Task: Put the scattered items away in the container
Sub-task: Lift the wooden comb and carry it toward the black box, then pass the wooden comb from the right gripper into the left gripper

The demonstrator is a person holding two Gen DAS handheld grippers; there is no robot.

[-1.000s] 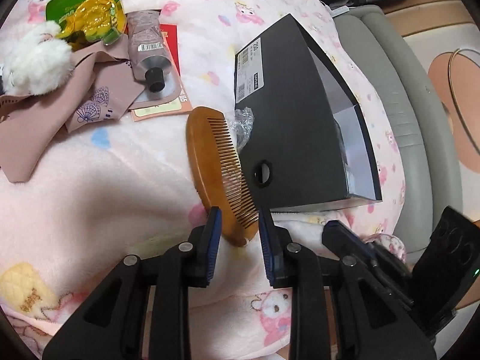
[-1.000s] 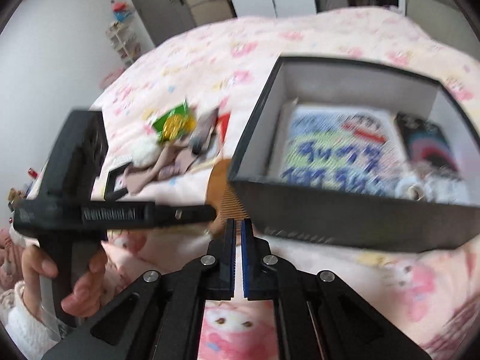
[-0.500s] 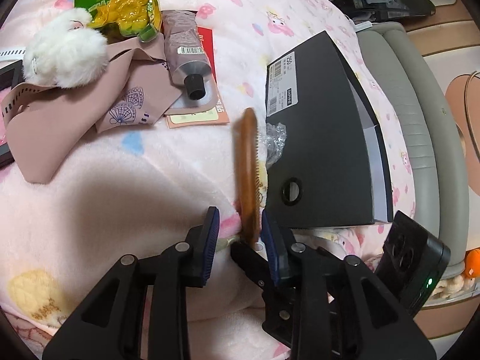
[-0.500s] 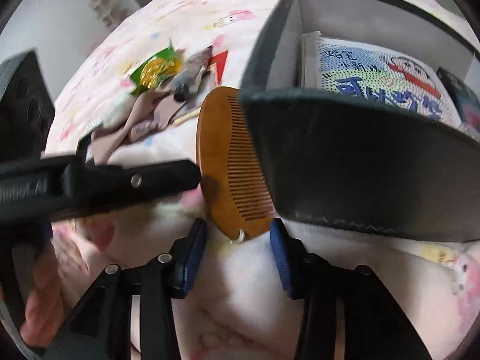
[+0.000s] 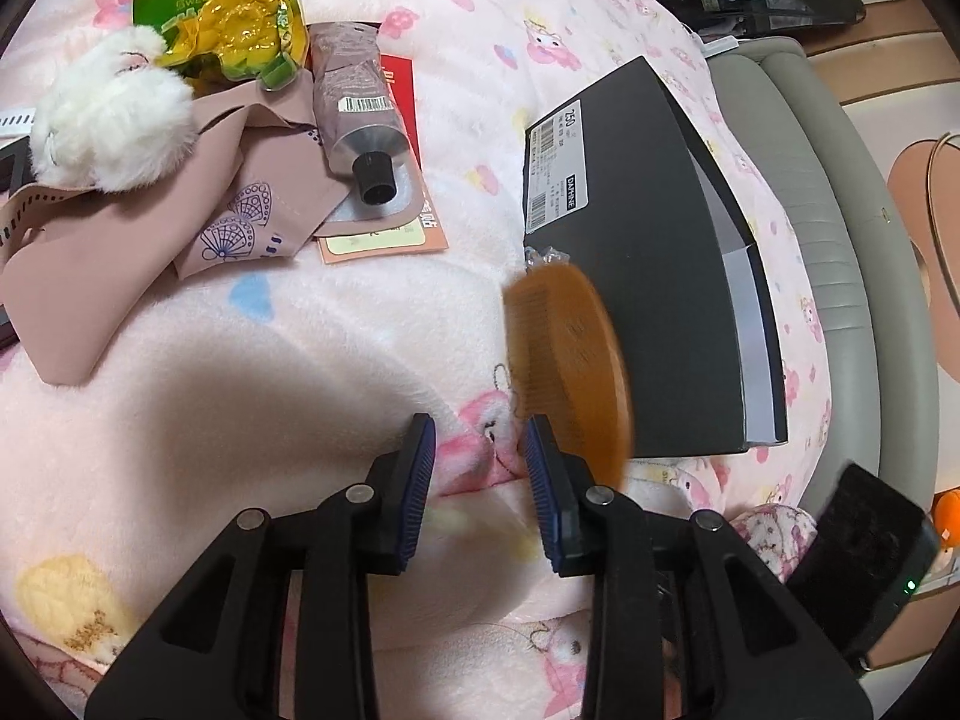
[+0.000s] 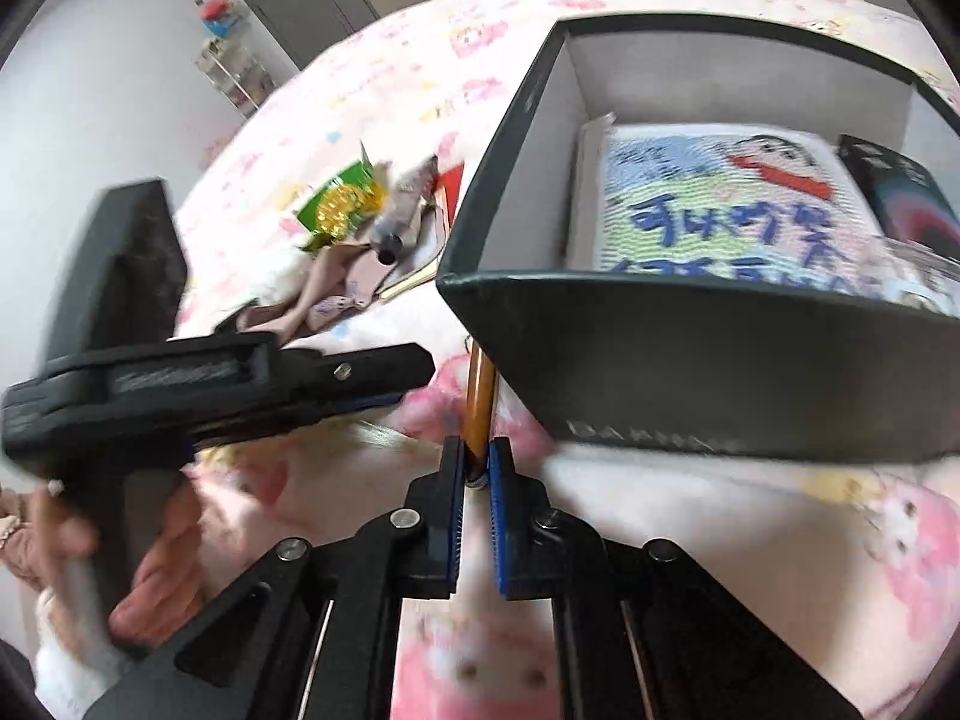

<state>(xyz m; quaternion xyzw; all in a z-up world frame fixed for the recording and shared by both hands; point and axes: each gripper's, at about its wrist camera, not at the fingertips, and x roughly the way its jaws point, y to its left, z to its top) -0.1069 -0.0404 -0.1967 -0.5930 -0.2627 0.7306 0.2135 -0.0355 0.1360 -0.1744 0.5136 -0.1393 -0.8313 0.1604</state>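
Note:
A wooden comb [image 5: 570,360] is held edge-on between the pads of my right gripper [image 6: 477,468], lifted beside the near wall of the black box [image 6: 690,360]; the comb [image 6: 480,402] looks blurred. My left gripper [image 5: 480,462] is open and empty, just left of the comb over the pink blanket. The black box [image 5: 648,276] holds a cartoon-printed pack [image 6: 720,210] and a dark item. A pile lies to the left: a white plush [image 5: 114,120], a pink cloth [image 5: 180,222], a cream tube [image 5: 360,114], a green and gold packet [image 5: 234,24], a red card [image 5: 396,228].
The pink patterned blanket [image 5: 240,420] covers the bed. A grey padded bed edge [image 5: 840,240] runs on the right behind the box. A hand holds the left gripper [image 6: 210,384] to the left in the right wrist view.
My right gripper has shut on the comb's end and raised it off the blanket. The comb has turned from flat to upright. My left gripper stays open and has drawn slightly away.

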